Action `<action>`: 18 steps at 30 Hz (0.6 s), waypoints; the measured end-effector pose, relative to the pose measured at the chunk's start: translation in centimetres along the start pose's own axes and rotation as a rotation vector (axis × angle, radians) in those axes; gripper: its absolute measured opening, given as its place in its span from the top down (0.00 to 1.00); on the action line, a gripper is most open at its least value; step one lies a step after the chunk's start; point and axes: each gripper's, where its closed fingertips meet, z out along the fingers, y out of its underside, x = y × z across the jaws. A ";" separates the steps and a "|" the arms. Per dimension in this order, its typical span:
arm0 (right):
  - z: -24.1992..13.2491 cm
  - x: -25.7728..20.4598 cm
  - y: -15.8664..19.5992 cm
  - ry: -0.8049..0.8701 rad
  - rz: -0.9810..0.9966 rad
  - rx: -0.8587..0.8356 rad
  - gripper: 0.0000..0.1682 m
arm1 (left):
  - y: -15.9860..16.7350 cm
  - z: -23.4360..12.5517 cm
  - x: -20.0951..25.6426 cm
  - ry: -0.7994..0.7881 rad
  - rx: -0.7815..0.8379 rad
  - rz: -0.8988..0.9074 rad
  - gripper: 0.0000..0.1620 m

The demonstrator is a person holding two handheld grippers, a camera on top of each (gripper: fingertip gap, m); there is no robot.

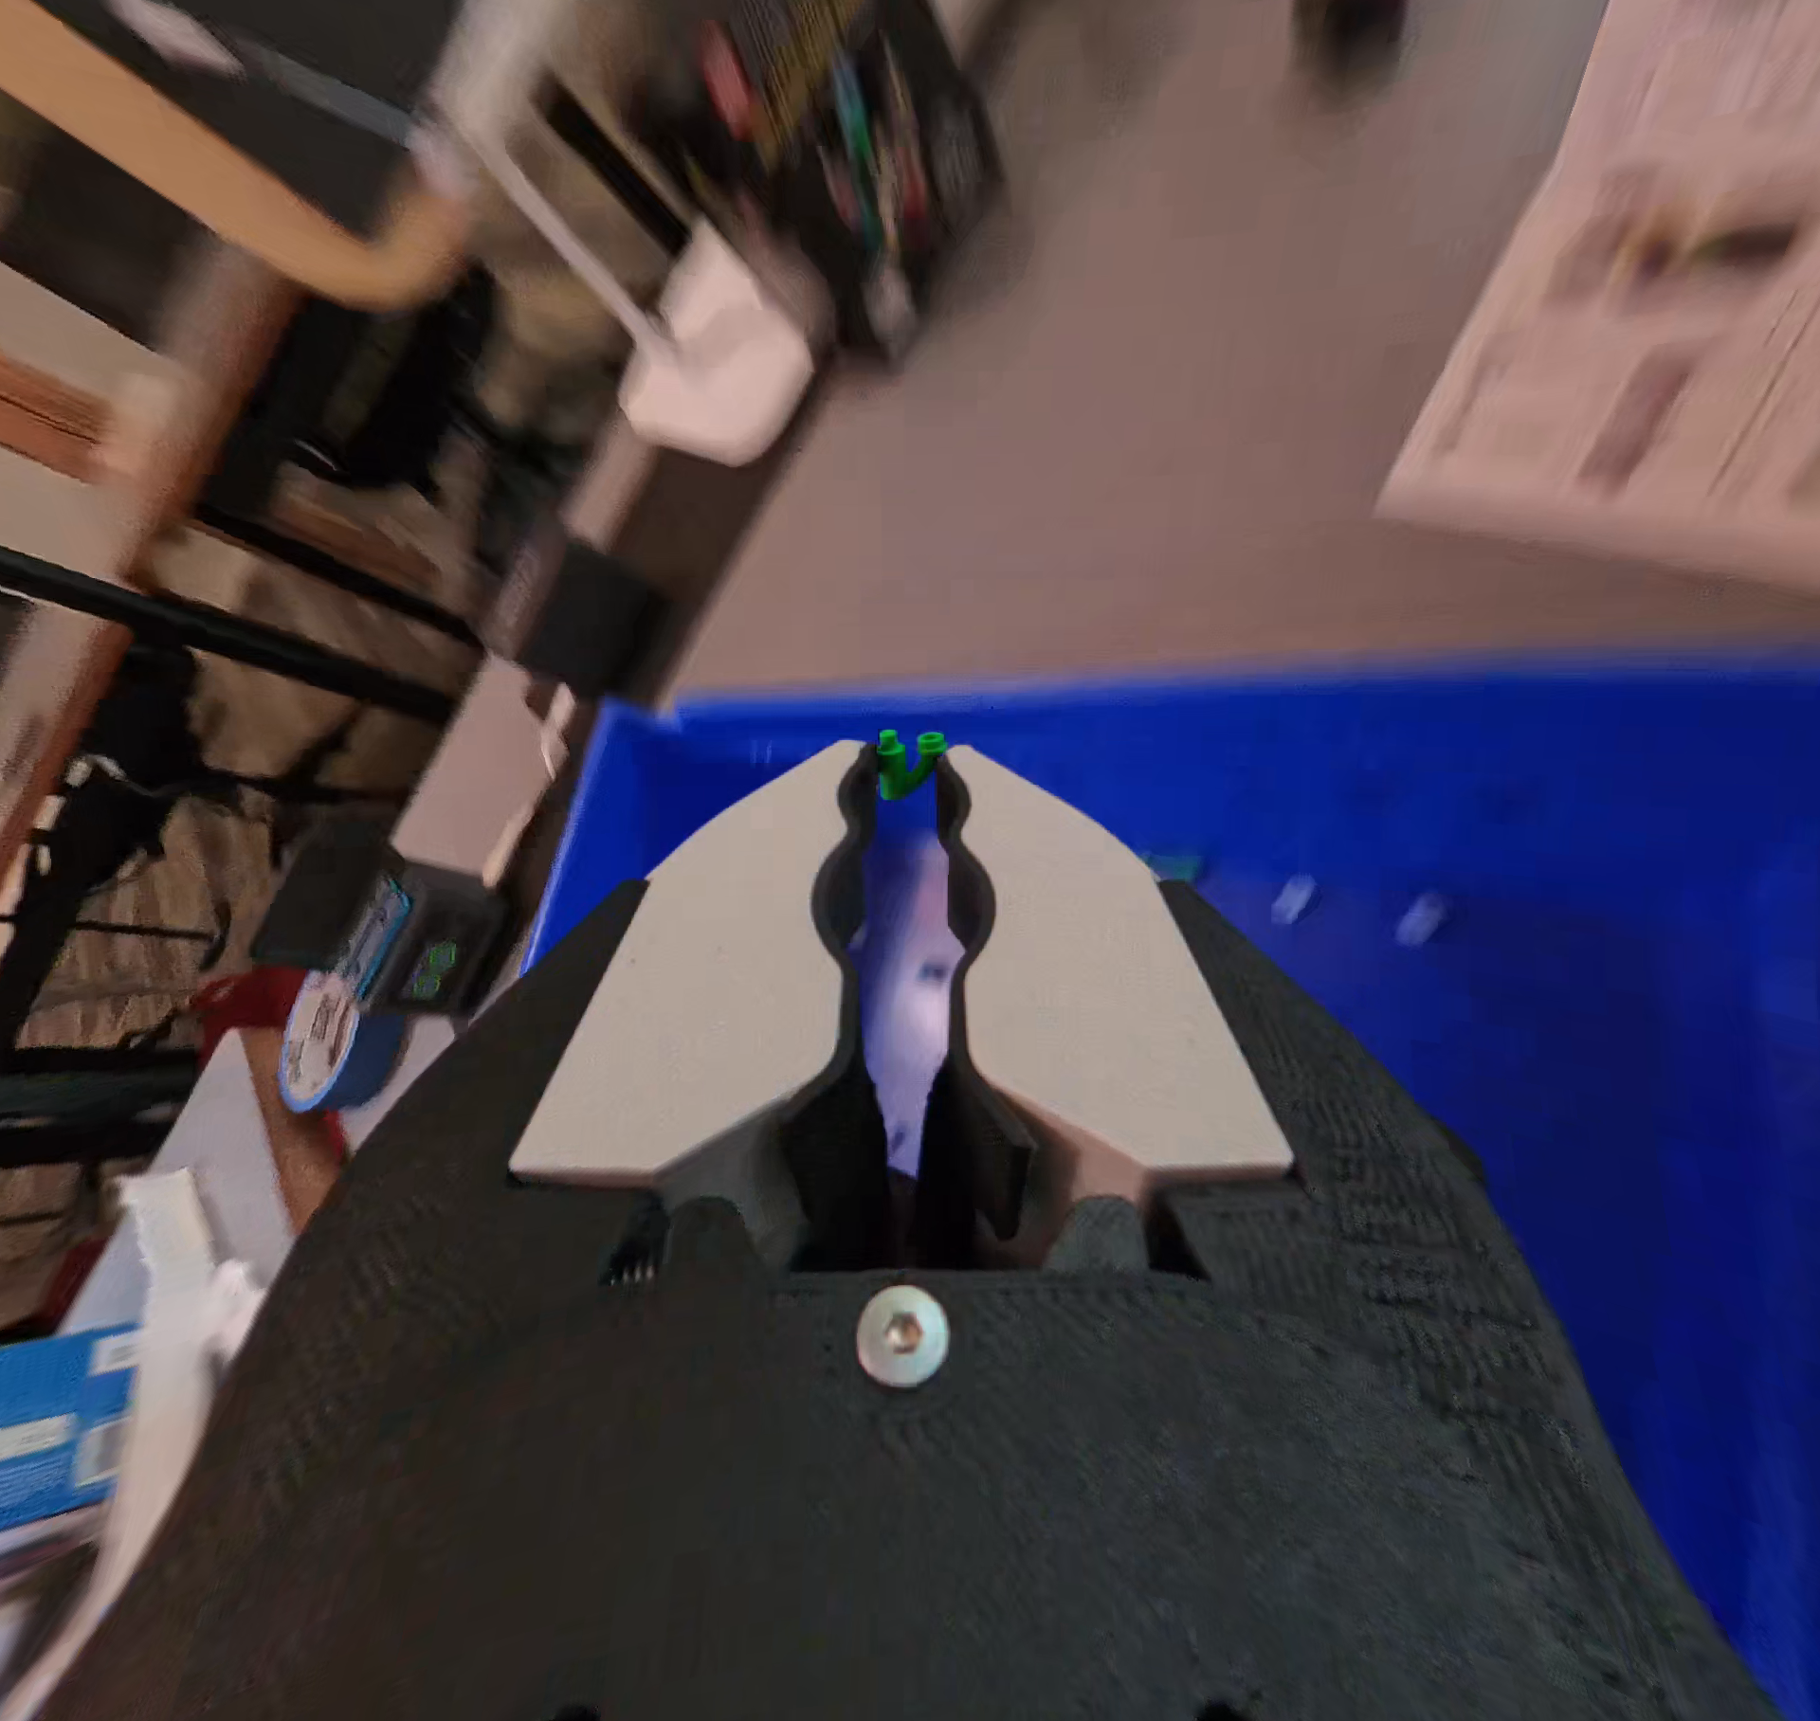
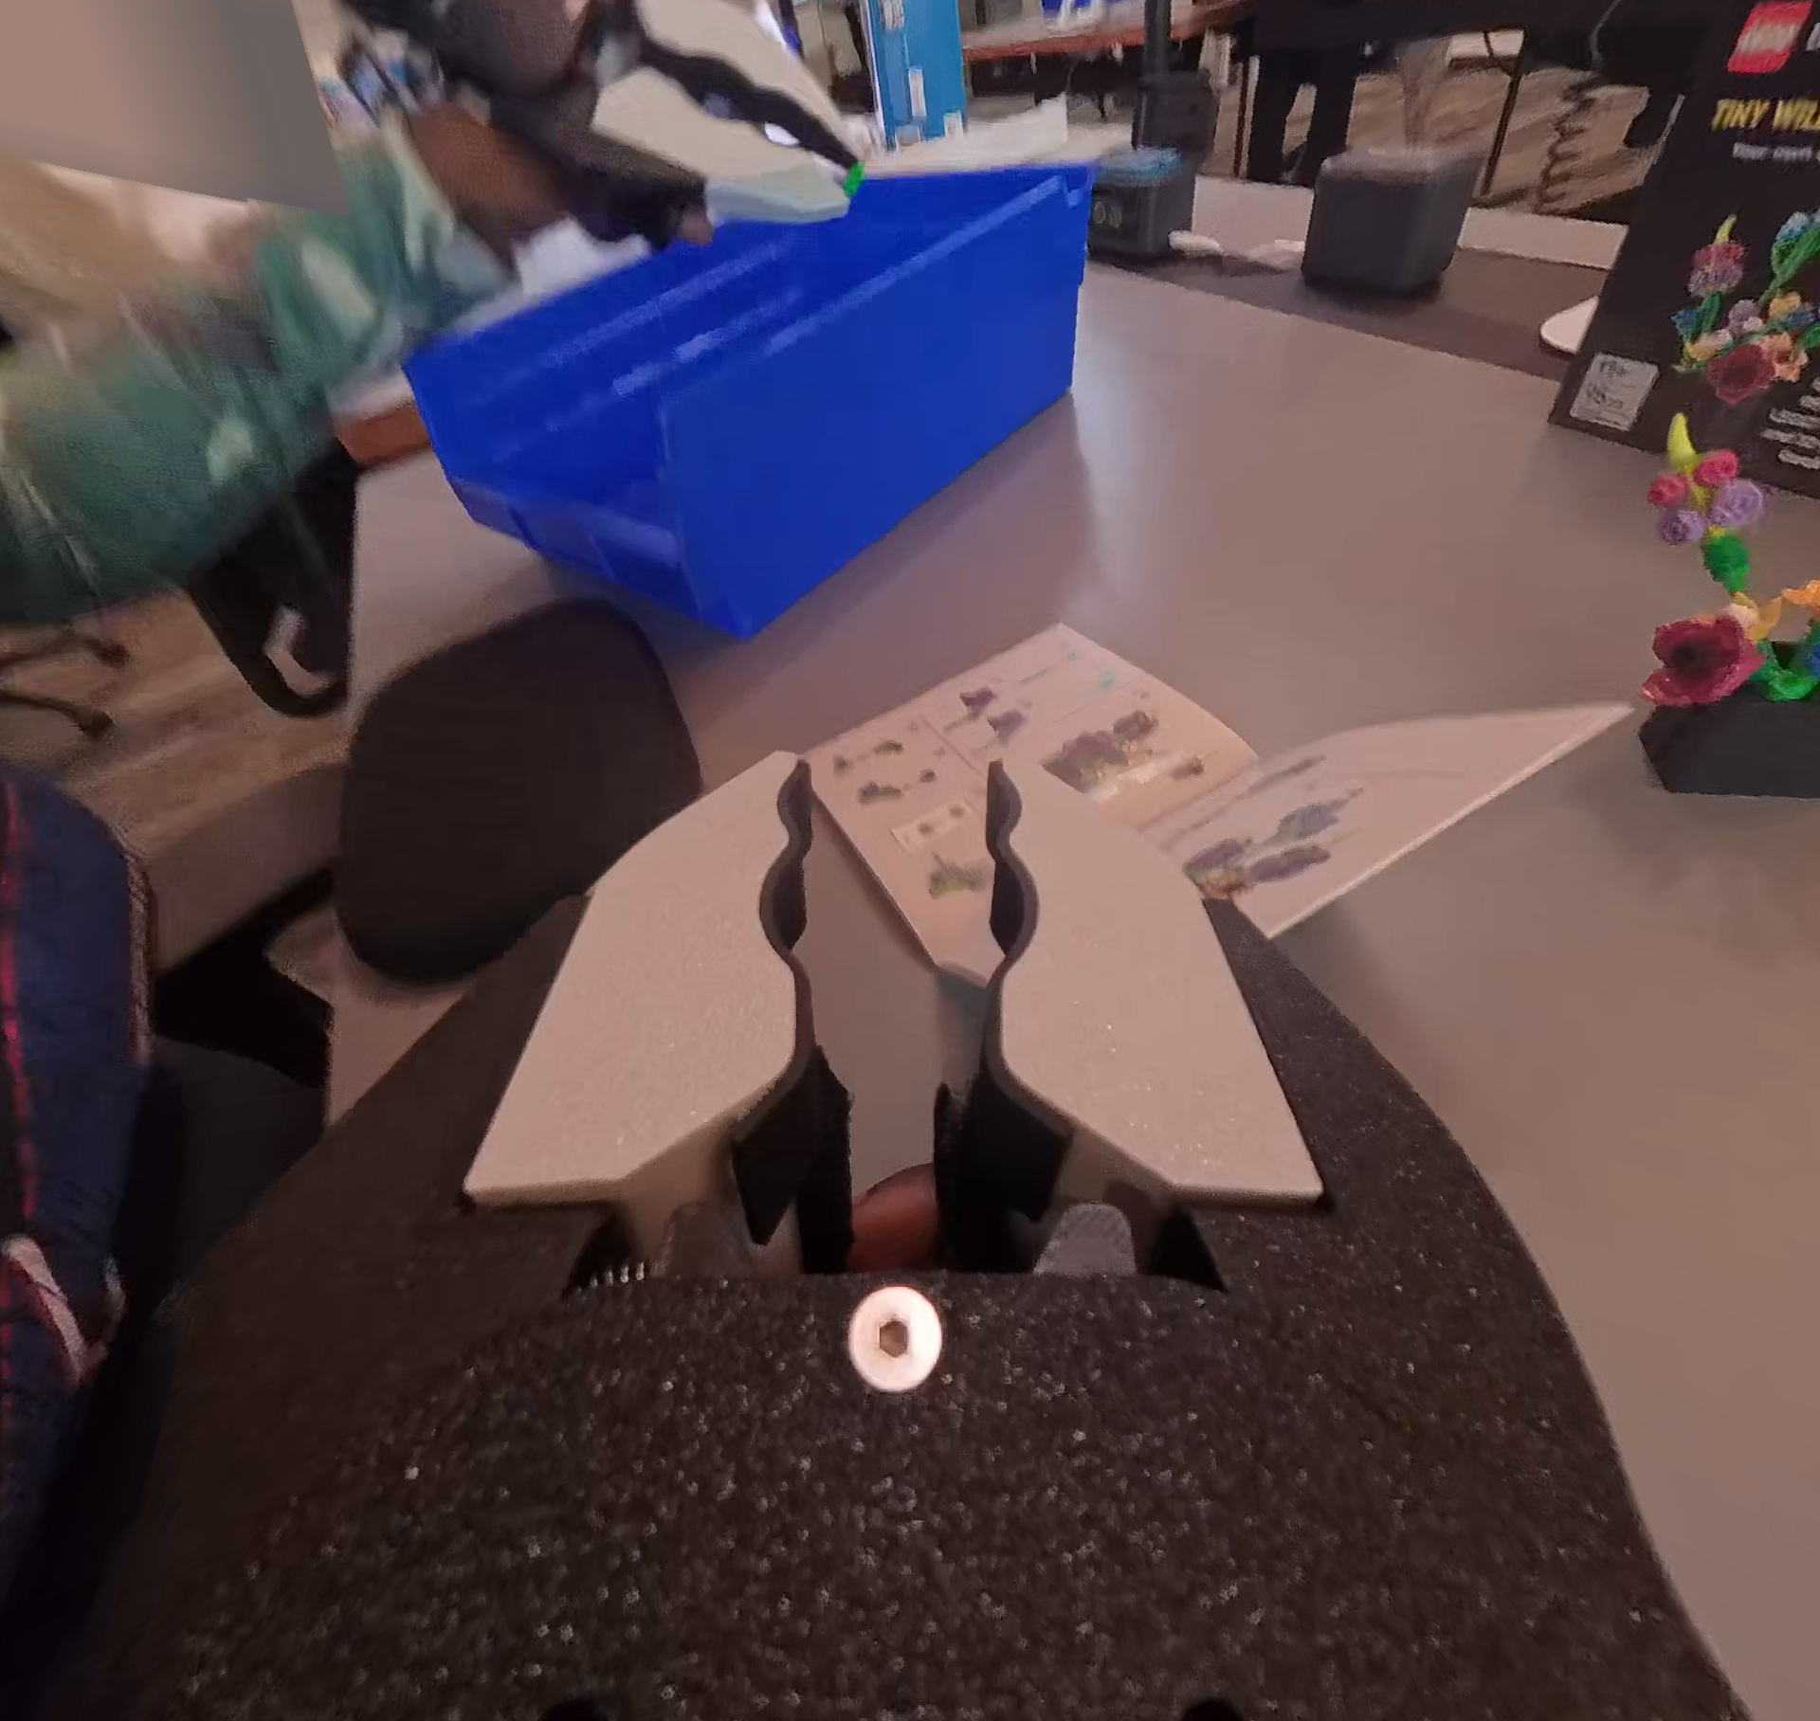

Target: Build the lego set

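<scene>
My left gripper (image 1: 911,763) is shut on a small green forked lego piece (image 1: 904,768) at its fingertips, held above the blue bin (image 1: 1477,886). The right wrist view shows that gripper (image 2: 842,187) over the bin's (image 2: 768,413) far rim, the green piece (image 2: 853,180) at its tip. My right gripper (image 2: 898,778) is open and empty, low over the grey table, pointing at the open instruction booklet (image 2: 1133,768). A partly built lego flower bouquet (image 2: 1733,650) on a black base stands at the right.
The black lego set box (image 2: 1723,226) stands upright at the back right. A black chair back (image 2: 512,788) is at the table's near left edge. A roll of blue tape (image 1: 330,1053) lies left of the bin. Blurred shelves fill the background. My right fingertips sit around 30 cm from my left ones. To the partly built lego flower bouquet (image 2: 1733,650): right tips about 20 cm, left tips about 30 cm.
</scene>
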 end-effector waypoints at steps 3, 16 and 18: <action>0.9 -1.5 -3.4 -0.072 0.084 0.136 0.83 | -7.3 -3.1 4.4 -0.102 0.339 -0.149 0.93; 1.2 -6.0 -7.7 -0.049 -0.003 0.232 0.90 | -16.3 -3.7 16.5 -0.292 0.606 -0.056 0.93; 1.2 -6.3 -7.5 -0.099 0.061 0.240 0.90 | -16.6 -3.8 17.1 -0.301 0.602 0.003 0.93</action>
